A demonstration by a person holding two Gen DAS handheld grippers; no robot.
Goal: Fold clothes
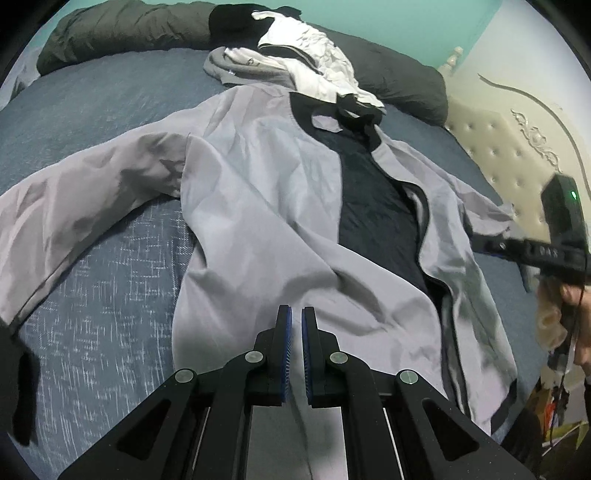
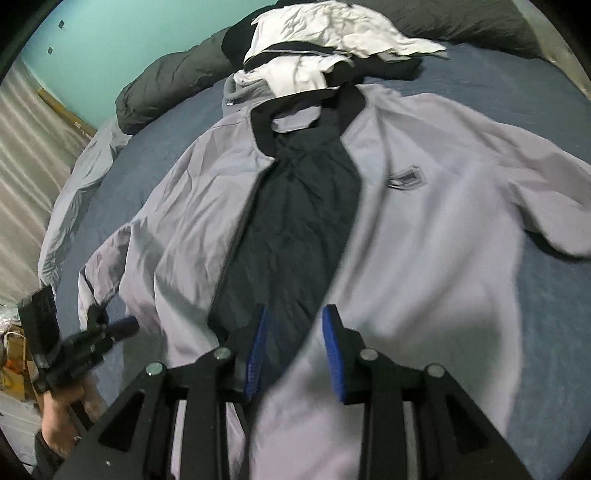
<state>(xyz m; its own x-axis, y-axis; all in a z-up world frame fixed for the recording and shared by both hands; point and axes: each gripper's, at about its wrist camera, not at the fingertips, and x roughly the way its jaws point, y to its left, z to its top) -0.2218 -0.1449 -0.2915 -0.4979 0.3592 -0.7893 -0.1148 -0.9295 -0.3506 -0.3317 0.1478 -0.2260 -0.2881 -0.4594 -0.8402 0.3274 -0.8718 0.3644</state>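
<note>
Jacket (image 1: 258, 206), grey with dark lining, lies spread front-up and unzipped on blue bedsheet (image 1: 92, 280), hem toward both cameras, collar away. Left gripper (image 1: 296, 321): blue pads nearly together, only a narrow slit between them, nothing seen clamped, hovering over the hem area of one grey front panel; contact with the cloth cannot be told. Right gripper (image 2: 295, 325): fingers clearly apart, empty, over the hem where the dark lining (image 2: 295, 206) meets the grey panel. Right wrist view also shows the left gripper low at the frame's left edge, held in a hand (image 2: 62, 410), close to a sleeve end. Left wrist view shows the right gripper at the right edge by the other panel's edge, blurred. One sleeve (image 1: 74, 192) stretches out flat across the sheet. Chest logo patch (image 2: 406, 181) sits on the grey panel. Beyond the collar: pile of clothes (image 1: 295, 55), white, grey and black, touching the collar area. Behind it a dark duvet (image 1: 122, 29) bunched along the teal wall (image 2: 129, 40). Tufted cream headboard (image 1: 509, 147) to the side.
</note>
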